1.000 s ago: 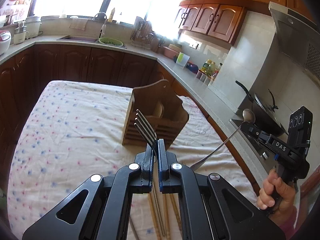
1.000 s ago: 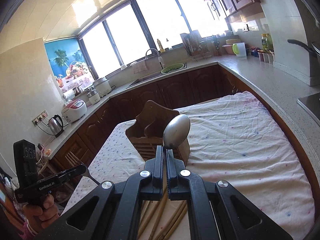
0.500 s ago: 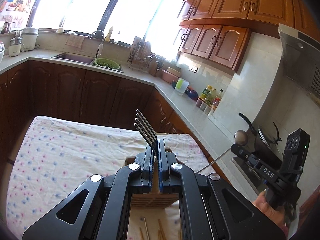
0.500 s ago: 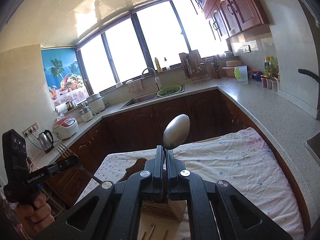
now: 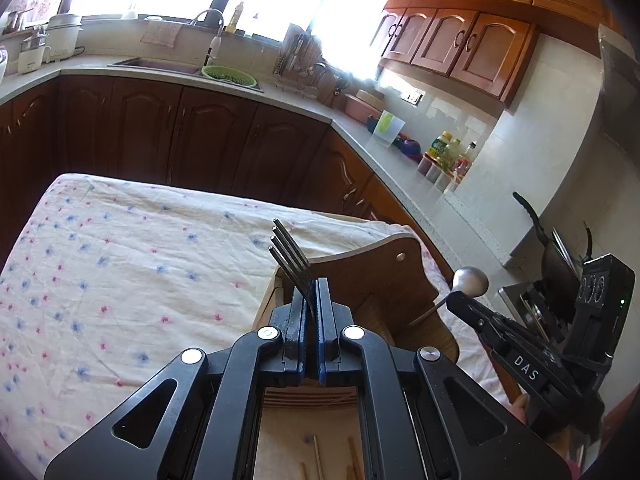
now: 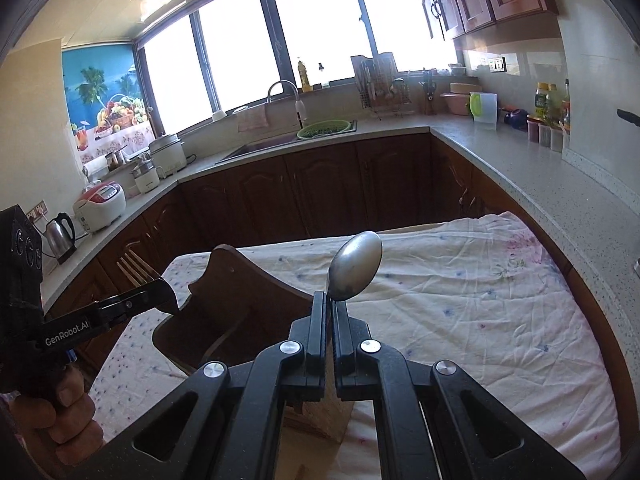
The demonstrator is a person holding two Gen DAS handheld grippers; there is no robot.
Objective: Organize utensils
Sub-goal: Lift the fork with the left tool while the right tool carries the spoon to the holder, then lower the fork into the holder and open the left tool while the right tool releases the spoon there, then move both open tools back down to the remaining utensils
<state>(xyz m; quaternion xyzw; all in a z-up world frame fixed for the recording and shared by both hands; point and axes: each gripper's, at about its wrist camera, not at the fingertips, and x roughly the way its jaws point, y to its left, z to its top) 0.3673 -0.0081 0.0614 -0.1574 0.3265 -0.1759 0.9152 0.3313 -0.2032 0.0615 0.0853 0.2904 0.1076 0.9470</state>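
Fork: a four-tined silver metal fork point(image 5: 291, 258) is clamped by its neck in the left claw point(image 5: 311, 300); the tines stick up and away past the tips; the handle is hidden under the claw body.
Spoon: a silver metal spoon point(image 6: 355, 266) is clamped at its neck in the right claw point(image 6: 330, 308); the oval bowl rises above the tips, its rounded back to the right wrist camera.
Left claw: black with blue pads; closed tight on the fork; it points down at an angle over the near edge of the holder.
Right claw: black; closed tight on the spoon; in the left wrist view the spoon's thin handle slants down toward the holder's right side.
Holder: a brown wooden cutlery holder with a tall curved back panel point(image 5: 372, 276) stands on the counter just ahead of both claws; its slatted front shows beneath the left claw; whether either utensil touches it cannot be told.
Sticks: thin pale wooden sticks, like chopsticks point(image 5: 352, 458), lie on the cloth below the left claw, only partly seen.
Counter: a white cloth with small pink and blue flowers point(image 5: 120, 264) covers the counter; it is creased.
Hand: a person's hand point(image 6: 60, 412) grips the handle of the left claw, seen at the edge of the right wrist view.
Surroundings: dark wooden cabinets, a speckled grey worktop point(image 6: 540, 168) with bottles and jars, a sink with a green colander point(image 6: 323, 128), bright windows.
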